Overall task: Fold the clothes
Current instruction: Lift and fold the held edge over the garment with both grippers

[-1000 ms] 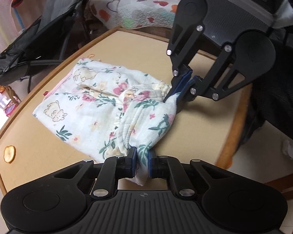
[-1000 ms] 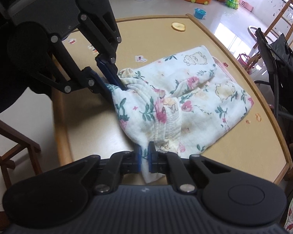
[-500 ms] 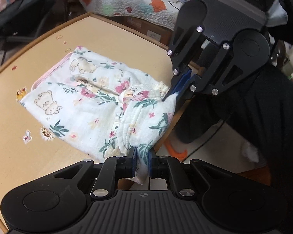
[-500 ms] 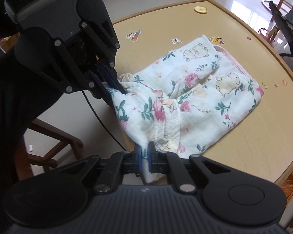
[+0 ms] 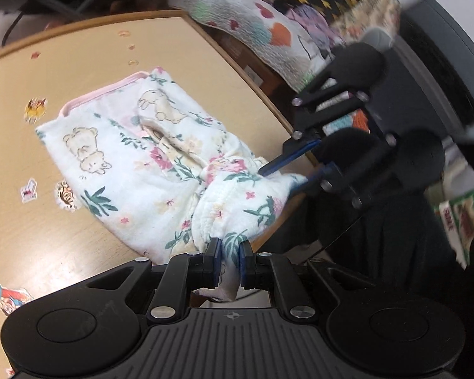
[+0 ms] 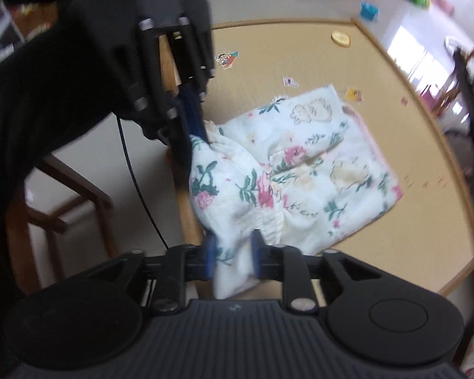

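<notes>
A white floral garment [image 5: 148, 164] with bear and rabbit prints lies bunched on the wooden table [image 5: 79, 63]. Its near end hangs over the table's edge. My left gripper [image 5: 230, 252] is shut on one corner of that end, and the cloth bulges out above its pads. In the right wrist view the left gripper [image 6: 199, 126] pinches the garment [image 6: 316, 170] at the far left. My right gripper [image 6: 233, 246] has its jaws opening, and the other corner sits loosely between its blue pads. From the left wrist view the right gripper [image 5: 279, 180] shows its fingers spread around the cloth end.
Small stickers [image 5: 67, 195] dot the table [image 6: 284, 53], and a round yellow disc [image 6: 340, 38] lies at its far side. A heart-print quilt [image 5: 252, 15] lies beyond the table. A wooden chair [image 6: 63, 208] and a person's dark clothing [image 5: 395, 237] are beside the near edge.
The right gripper's jaws have parted from their shut grip on the cloth corner. The left gripper has rolled and shifted while keeping its pinch. Both have risen a little.
</notes>
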`<action>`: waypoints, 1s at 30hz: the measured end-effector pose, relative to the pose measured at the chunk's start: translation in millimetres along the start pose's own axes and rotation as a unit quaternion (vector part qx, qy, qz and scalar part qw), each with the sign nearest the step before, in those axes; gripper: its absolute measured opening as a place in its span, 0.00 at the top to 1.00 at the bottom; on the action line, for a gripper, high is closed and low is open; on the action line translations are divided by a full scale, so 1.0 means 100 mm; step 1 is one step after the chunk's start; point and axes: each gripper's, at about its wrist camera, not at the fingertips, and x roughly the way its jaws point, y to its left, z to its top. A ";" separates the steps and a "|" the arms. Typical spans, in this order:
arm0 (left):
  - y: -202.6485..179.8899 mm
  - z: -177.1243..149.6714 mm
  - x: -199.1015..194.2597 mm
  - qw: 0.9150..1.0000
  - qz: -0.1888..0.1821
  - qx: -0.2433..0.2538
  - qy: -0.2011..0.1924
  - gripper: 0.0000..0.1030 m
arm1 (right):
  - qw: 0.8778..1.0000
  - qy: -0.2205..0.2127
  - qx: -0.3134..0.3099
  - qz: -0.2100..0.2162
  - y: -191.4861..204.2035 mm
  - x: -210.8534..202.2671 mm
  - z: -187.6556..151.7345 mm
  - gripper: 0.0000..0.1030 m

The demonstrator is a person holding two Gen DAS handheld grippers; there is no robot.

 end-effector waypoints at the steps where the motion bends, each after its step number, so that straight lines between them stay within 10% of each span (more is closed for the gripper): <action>1: 0.00 -0.01 -0.01 1.000 -0.002 -0.005 -0.001 0.89 | 1.000 -0.007 -0.015 -0.017 0.06 -0.03 -0.01 0.67; 7: 0.05 -0.01 0.04 1.000 -0.010 -0.024 -0.005 0.89 | 0.994 -0.055 -0.079 -0.060 0.42 -0.17 0.06 0.53; 16: 0.10 0.00 0.02 0.999 -0.009 -0.036 -0.019 0.89 | 0.988 -0.006 -0.104 -0.111 0.49 0.25 0.20 0.53; 21: 0.08 0.01 -0.07 0.999 -0.005 -0.010 -0.030 0.88 | 0.996 0.002 -0.059 -0.073 0.29 0.29 0.25 0.82; 30: -0.30 -0.02 -0.33 0.983 0.061 0.164 -0.050 0.79 | 0.998 0.021 0.026 0.051 -0.19 0.27 0.34 0.84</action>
